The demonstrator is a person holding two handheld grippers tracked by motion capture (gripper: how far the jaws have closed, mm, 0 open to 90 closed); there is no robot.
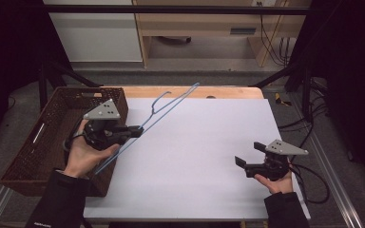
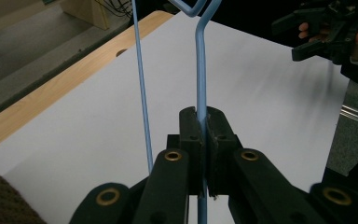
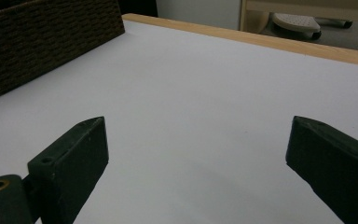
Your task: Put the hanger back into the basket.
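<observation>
Blue wire hanger (image 1: 167,108) is clamped in your left gripper (image 1: 135,131) near the table's left edge, long axis toward the far edge; right gripper (image 1: 248,155), jaws apart, stands well clear.

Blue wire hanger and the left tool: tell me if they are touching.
Touching. The left gripper view shows the left tool with its jaws closed on one wire of the blue hanger, which runs straight between the pads.
</observation>
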